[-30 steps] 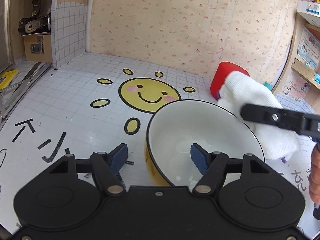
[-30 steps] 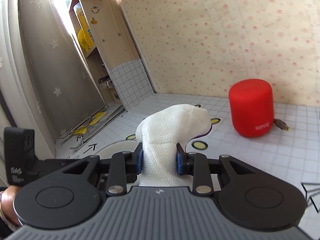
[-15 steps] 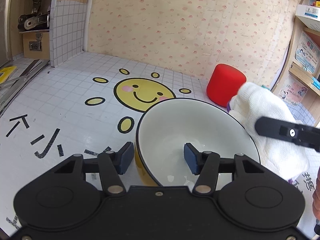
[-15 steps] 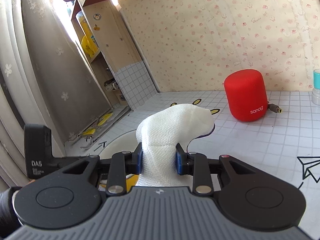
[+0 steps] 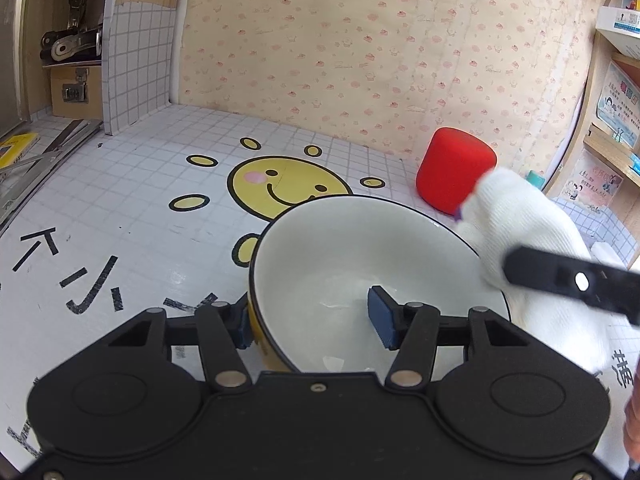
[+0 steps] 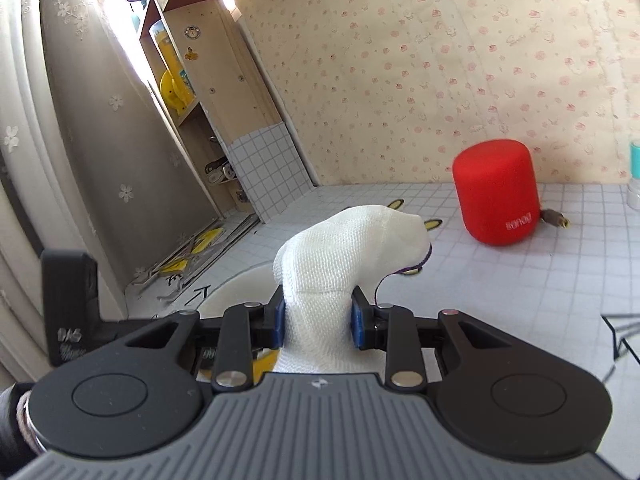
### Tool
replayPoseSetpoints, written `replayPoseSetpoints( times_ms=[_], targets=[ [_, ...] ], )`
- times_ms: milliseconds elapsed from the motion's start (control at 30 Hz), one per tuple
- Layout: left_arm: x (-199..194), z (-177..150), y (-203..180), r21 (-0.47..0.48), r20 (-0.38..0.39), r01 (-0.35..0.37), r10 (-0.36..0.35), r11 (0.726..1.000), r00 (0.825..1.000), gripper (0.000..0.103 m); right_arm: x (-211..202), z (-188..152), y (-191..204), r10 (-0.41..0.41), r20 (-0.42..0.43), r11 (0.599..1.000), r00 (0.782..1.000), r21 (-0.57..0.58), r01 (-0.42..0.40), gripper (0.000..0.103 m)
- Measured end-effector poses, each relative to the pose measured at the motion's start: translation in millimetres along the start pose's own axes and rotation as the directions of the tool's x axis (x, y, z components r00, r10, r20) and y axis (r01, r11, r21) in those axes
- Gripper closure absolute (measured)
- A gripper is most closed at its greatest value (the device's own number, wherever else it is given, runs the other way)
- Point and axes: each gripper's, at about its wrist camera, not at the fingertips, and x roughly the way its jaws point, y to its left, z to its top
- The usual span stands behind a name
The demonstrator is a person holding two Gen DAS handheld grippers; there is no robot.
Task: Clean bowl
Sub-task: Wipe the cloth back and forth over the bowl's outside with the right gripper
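Left wrist view: ceramic bowl [image 5: 360, 264], lower centre, rigid, slick, breakable; left gripper [image 5: 316, 326] has just been closing astride its near rim. Right gripper [image 6: 318, 322] pinches a soft white cloth [image 6: 340, 256].

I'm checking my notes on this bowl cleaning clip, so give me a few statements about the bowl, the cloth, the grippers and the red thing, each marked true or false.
1. The right hand-held gripper is shut on the white cloth. True.
2. The left hand-held gripper straddles the bowl wall, one finger inside, one outside. True.
3. The bowl is white inside and out. False: its outside is yellow.
4. The red cylinder stands inside the bowl. False: it stands on the tiled surface beyond it.
5. The cloth lies at the bowl's bottom. False: it is at the rim.
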Motion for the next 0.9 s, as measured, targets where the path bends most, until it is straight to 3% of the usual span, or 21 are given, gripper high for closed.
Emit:
replayPoseSetpoints(
  times_ms=[267, 900],
  targets=[
    [0, 0, 2, -0.009, 0.001, 0.008, -0.008, 1.0, 1.0, 0.045, -8, -17, 2, 0.031, -0.009, 0.998, 0.999, 0.051, -0.03, 0.07],
    [2, 0, -3, -0.048, 0.015, -0.022, 0.022, 0.999, 1.0, 0.04, 33, 9, -1, 0.006, -0.033, 1.0, 0.999, 0.025, -0.006, 0.07]
  ],
)
